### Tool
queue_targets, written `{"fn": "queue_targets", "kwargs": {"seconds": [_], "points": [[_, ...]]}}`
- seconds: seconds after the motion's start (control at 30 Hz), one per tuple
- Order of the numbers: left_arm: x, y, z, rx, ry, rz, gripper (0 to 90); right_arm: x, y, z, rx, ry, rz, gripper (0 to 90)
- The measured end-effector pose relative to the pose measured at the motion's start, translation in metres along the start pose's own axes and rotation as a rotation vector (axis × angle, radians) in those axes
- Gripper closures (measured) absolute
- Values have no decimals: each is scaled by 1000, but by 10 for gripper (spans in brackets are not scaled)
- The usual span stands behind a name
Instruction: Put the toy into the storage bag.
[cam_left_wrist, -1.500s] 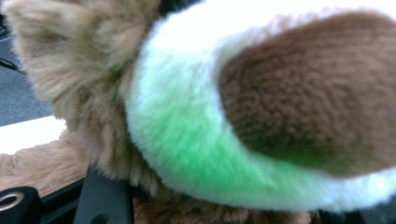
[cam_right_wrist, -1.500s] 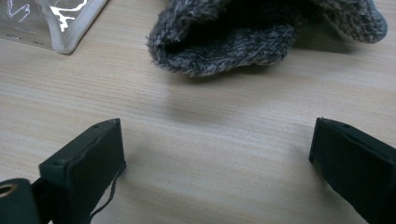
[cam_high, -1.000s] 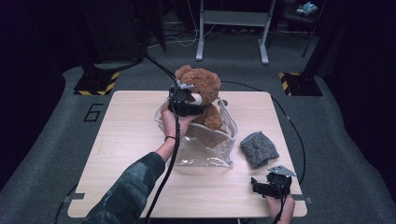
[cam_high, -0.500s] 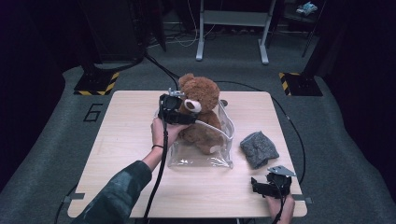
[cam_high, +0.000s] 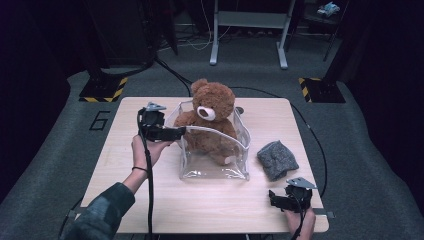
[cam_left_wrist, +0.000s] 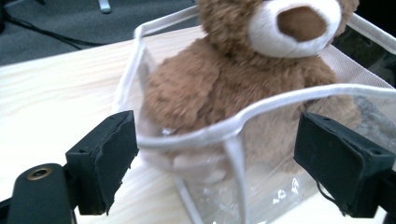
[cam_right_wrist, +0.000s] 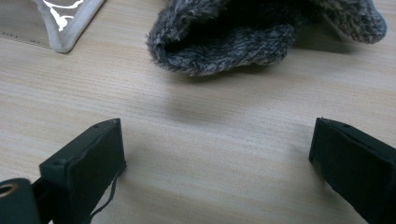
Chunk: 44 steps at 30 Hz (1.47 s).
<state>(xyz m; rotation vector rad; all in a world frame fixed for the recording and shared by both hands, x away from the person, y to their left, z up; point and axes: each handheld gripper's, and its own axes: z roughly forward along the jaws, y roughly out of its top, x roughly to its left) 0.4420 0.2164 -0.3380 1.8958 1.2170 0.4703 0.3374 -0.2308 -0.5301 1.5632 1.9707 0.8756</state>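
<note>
A brown teddy bear (cam_high: 212, 112) sits upright inside a clear plastic bag (cam_high: 215, 169) with white trim, at the middle of the wooden table (cam_high: 125, 165). My left gripper (cam_high: 181, 132) is at the bag's left side and points toward it. In the left gripper view its jaws have just been opening and stand wide. The left gripper (cam_left_wrist: 224, 163) is open, with the bag's white rim (cam_left_wrist: 280, 103) and the bear (cam_left_wrist: 219, 79) between and beyond the jaws, and no pad presses on them. My right gripper (cam_high: 274, 197) rests open near the front right edge. A grey knitted piece (cam_right_wrist: 261, 32) lies ahead of the right gripper (cam_right_wrist: 217, 163).
The grey knitted piece (cam_high: 276, 159) lies just right of the bag. A corner of the bag (cam_right_wrist: 65, 23) shows at the upper left of the right gripper view. Cables trail off the table's right side and back. Metal stand legs (cam_high: 247, 35) and striped bases (cam_high: 102, 90) stand on the floor behind.
My left gripper has moved left from the bear's head to the bag's left side. The bear now sits upright and the bag stands open around it. The right gripper stayed put.
</note>
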Motion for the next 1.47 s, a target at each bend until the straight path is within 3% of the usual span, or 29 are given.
{"fn": "queue_targets", "kwargs": {"seconds": [0.33, 0.4, 0.43, 0.47, 0.5, 0.53, 0.57, 0.67, 0.7, 0.77, 0.83, 0.93, 0.97, 1.1, 1.13, 1.17, 1.33, 1.47], "points": [[27, -32, -23, -13, 30, -32, 124, 0, 0, 0, 2, -2, -2, 28], [35, -48, -26, -2, 38, -38, 122, 0, 0, 0, 2, -2, -1, 28], [35, -48, -26, -2, 38, -38, 122, 0, 0, 0, 2, -2, -1, 28], [40, -62, -26, 6, 45, -50, 122, 1, 0, 0, 5, -7, -3, 28], [40, -62, -26, 6, 45, -50, 121, 1, 0, 0, 5, -7, -3, 28], [46, -78, -25, 16, 58, -59, 122, 1, 0, 0, 5, -8, -5, 28], [46, -78, -25, 16, 58, -59, 123, 1, 0, 0, 5, -8, -5, 28], [55, -109, -18, 54, 59, -78, 124, 1, 0, 1, 5, -8, -8, 28], [55, -109, -18, 54, 59, -78, 125, 1, 0, 1, 5, -8, -8, 28], [60, -137, -9, 83, 76, -87, 125, 1, 0, 1, 5, -8, -8, 28], [62, -145, -7, 101, 81, -85, 128, 1, 0, 1, 5, -7, -8, 28], [68, -175, 6, 148, 85, -103, 126, 1, 0, 1, 5, -7, -7, 28], [68, -175, 6, 148, 85, -103, 126, 1, 0, 1, 5, -7, -7, 28], [77, -200, 17, 139, 95, -155, 125, 1, 0, 1, 7, -7, -4, 28], [77, -207, 19, 110, 137, -145, 128, 1, 0, 1, 6, -7, -6, 28], [77, -208, 20, 103, 150, -117, 128, 1, 1, 1, 8, -8, -6, 28], [76, -215, 22, 37, 172, -107, 127, 1, 1, 1, 8, -8, -9, 26], [76, -214, 24, 48, 195, -73, 136, 1, 1, 1, 11, -9, -12, 16]]}}
